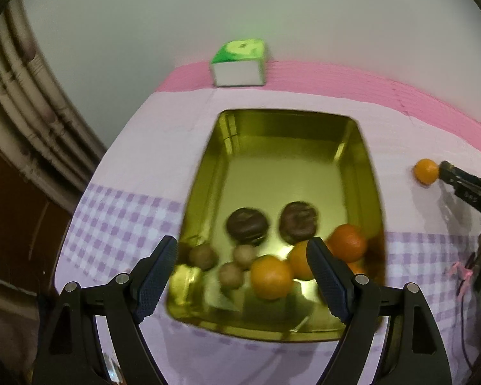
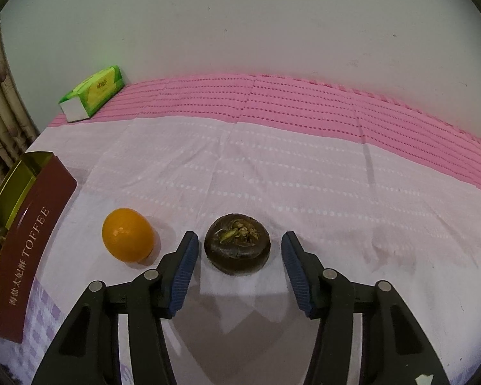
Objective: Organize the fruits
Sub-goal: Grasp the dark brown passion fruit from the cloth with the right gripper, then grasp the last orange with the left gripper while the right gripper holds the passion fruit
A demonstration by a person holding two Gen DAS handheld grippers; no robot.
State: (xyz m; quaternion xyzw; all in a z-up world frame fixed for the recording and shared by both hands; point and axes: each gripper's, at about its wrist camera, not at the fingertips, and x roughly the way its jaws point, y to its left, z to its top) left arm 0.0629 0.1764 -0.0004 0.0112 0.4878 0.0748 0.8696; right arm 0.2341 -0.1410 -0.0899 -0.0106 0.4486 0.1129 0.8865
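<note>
A gold tin tray point(image 1: 362, 166) holds two dark brown round fruits point(image 1: 247, 226), three small tan fruits point(image 1: 203, 256) and three oranges point(image 1: 270, 276). My left gripper point(image 1: 242, 276) is open and empty, hovering over the tray's near end. In the right wrist view a dark brown fruit point(image 2: 237, 243) lies on the cloth between the fingertips of my open right gripper point(image 2: 240, 266), not touched. A loose orange point(image 2: 127, 239) lies to its left; it also shows in the left wrist view point(image 1: 426, 171) beside the right gripper's tip point(image 1: 445, 170).
A green tissue box point(image 1: 240, 64) stands at the back by the wall, also in the right wrist view point(image 2: 93, 93). The tray's maroon "TOFFEE" side point(image 2: 32, 243) is at the right view's left edge. Pink and lilac checked cloth point(image 2: 272, 166) covers the table.
</note>
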